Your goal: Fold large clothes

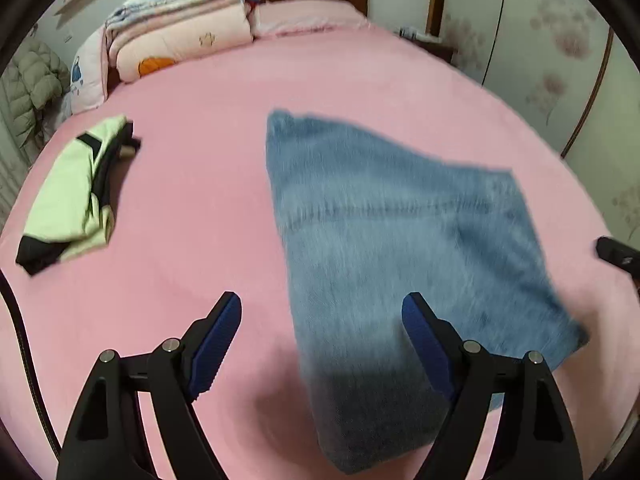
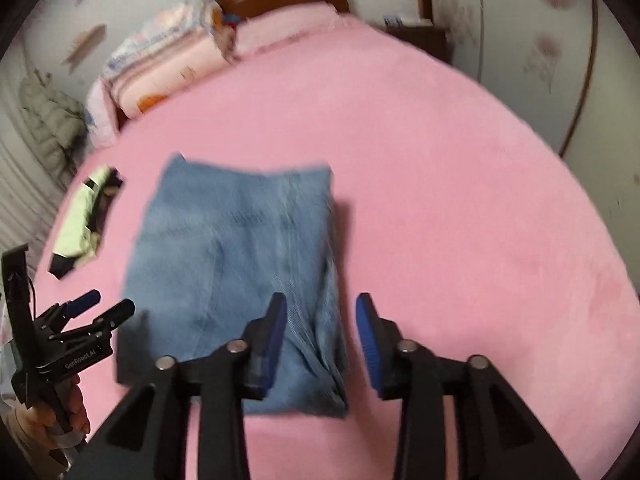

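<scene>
Both the left tongs [image 1: 322,312] and right tongs [image 2: 322,314] are hanging wide open, gripping nothing. The folded blue garment [image 2: 236,264] is lying flat on the pink bed [image 2: 460,200], a green-and-black garment [image 1: 76,196] resting well left of it.

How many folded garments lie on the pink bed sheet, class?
2. The blue folded garment lies mid-bed, just ahead of both open tongs. The green-and-black folded garment lies apart to its left, near the bed's edge. Nothing seems hidden, though both views are blurred.
</scene>
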`<state>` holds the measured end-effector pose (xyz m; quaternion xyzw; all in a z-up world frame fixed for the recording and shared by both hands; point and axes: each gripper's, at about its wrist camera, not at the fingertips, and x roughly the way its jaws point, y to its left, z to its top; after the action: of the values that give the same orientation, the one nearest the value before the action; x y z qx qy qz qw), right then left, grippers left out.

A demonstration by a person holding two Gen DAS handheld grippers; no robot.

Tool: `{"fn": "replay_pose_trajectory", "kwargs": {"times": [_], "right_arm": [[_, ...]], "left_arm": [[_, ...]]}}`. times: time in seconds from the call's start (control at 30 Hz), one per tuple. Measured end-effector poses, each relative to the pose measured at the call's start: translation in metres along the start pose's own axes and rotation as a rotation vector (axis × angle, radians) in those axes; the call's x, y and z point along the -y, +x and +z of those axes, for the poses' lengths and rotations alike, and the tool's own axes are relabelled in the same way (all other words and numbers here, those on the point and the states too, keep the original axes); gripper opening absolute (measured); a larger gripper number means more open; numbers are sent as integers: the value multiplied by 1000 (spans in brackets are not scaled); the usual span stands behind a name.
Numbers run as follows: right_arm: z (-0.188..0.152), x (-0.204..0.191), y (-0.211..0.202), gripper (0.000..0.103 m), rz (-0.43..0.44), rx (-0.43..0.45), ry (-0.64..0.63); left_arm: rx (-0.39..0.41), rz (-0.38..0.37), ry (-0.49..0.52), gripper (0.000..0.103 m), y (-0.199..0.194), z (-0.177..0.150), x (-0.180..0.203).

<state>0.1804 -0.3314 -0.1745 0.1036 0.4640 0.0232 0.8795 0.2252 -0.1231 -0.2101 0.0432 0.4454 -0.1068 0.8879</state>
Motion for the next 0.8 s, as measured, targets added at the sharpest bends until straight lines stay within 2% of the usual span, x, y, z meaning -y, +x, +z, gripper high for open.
{"fn": "replay_pose_trajectory", "kwargs": {"times": [0.17,0.23,0.33,0.37,0.43,0.47,0.5,0.53,0.6,0.63,0.8], "right_arm": [[36,-33,43,36,51,-26,-100],[52,-50,72,36,73,-49,-118],[71,-62,109,36,114,-71,-118],[74,-65,121,36,104,-78,-126],[78,-56,144,32,32,-100,-138],[79,-47,155,26,-59,-101,-147],[77,-36,163,14,-138,-91,-166],[76,-27,170,13,-176,-93,-172],[71,-7,178,12,-102,-107,-130],[69,-5,178,12,-92,-102,-130],[65,-20,184,12,-158,-93,-201]], "left_arm": [[11,-78,-14,82,16,47,3],[-3,-118,-47,82,39,72,5],[-20,-118,-72,81,74,92,9],[-38,-107,-77,81,87,97,10],[-70,-74,-79,79,111,102,9],[-93,-52,-71,76,123,101,7],[-102,-15,-44,76,134,100,8],[-104,45,13,77,144,96,11],[-123,44,17,78,153,93,10],[-124,35,6,78,155,93,9],[-121,40,5,79,159,90,10]]}}
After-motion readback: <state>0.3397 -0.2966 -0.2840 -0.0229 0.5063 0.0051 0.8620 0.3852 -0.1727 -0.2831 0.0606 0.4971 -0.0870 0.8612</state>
